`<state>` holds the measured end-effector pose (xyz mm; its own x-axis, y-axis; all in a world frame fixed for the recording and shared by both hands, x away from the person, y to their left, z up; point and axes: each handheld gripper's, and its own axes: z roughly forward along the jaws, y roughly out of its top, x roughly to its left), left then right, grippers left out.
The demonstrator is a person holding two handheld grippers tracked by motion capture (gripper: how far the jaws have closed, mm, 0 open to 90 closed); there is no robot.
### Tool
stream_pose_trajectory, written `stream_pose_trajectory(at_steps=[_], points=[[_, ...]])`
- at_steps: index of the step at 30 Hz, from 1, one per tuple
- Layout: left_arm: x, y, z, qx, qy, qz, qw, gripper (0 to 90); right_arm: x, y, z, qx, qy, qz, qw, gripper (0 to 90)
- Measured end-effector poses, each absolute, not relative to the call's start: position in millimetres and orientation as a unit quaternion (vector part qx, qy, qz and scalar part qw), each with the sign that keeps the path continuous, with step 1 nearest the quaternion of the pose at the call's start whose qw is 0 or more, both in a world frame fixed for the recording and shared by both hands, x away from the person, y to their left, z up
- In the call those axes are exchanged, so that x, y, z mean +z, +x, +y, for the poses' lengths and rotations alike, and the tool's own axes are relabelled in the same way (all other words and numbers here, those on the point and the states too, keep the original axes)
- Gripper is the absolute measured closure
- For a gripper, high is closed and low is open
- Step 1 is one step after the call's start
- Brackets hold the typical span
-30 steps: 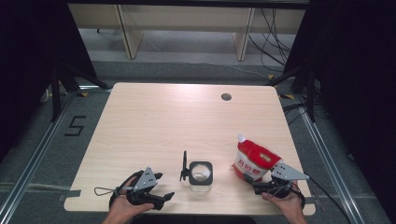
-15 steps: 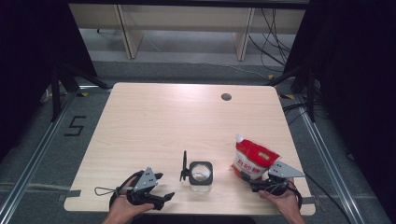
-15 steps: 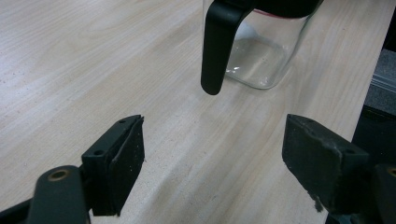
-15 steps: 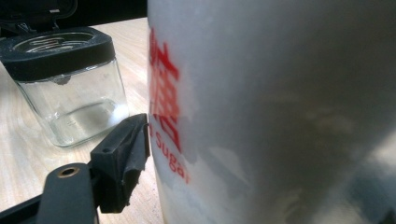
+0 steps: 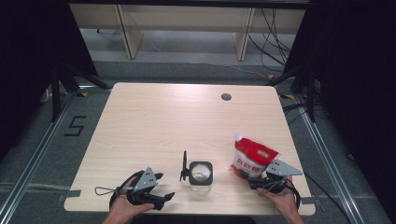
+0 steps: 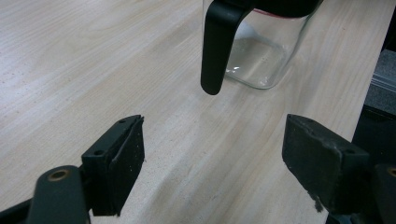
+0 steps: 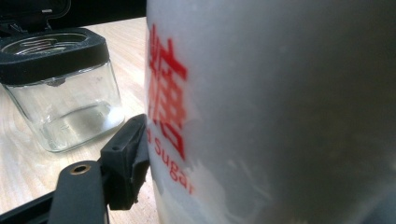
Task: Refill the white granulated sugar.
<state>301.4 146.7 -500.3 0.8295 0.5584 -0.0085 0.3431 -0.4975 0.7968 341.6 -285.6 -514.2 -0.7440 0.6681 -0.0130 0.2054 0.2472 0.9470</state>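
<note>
Standing between the closing right gripper's (image 5: 254, 179) jaws; sugar pouch (image 5: 252, 156).

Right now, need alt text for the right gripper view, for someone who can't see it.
A white soft plastic sugar pouch with red lettering looms close, with the right gripper's black left jaw pad touching its side; the other jaw is hidden behind the pouch. Beyond it, at left on the pale wooden table, stands an empty square clear glass jar with a black rim.

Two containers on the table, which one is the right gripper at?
The red-and-white sugar pouch, standing near the table's right edge. The right gripper sits at its base, its jaws closing around it; the glass jar stands apart, mid-table.
</note>
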Motion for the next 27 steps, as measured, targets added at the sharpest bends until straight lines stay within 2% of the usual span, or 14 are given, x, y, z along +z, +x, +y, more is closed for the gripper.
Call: stream_pose_trajectory(at_steps=[16,17,19,23,24,27], points=[[-501,301,146,0.132,0.853,0.264,0.431,20.7,-513,343,-282,0.543,0.289,0.76,0.209,31.8],[-500,301,146,0.132,0.852,0.264,0.432,20.7,-512,340,-280,0.539,0.3,0.763,0.195,32.5],[-501,300,145,0.13,0.845,0.271,0.443,20.7,-511,338,-280,0.532,0.307,0.761,0.212,32.9],[-501,299,146,0.116,0.845,0.283,0.439,20.8,-508,336,-280,0.519,0.303,0.77,0.215,33.5],[-500,301,148,0.125,0.852,0.276,0.427,20.8,-507,333,-278,0.529,0.307,0.764,0.206,33.6],[-500,301,148,0.132,0.851,0.268,0.431,20.8,-507,334,-279,0.521,0.288,0.771,0.227,33.8]])
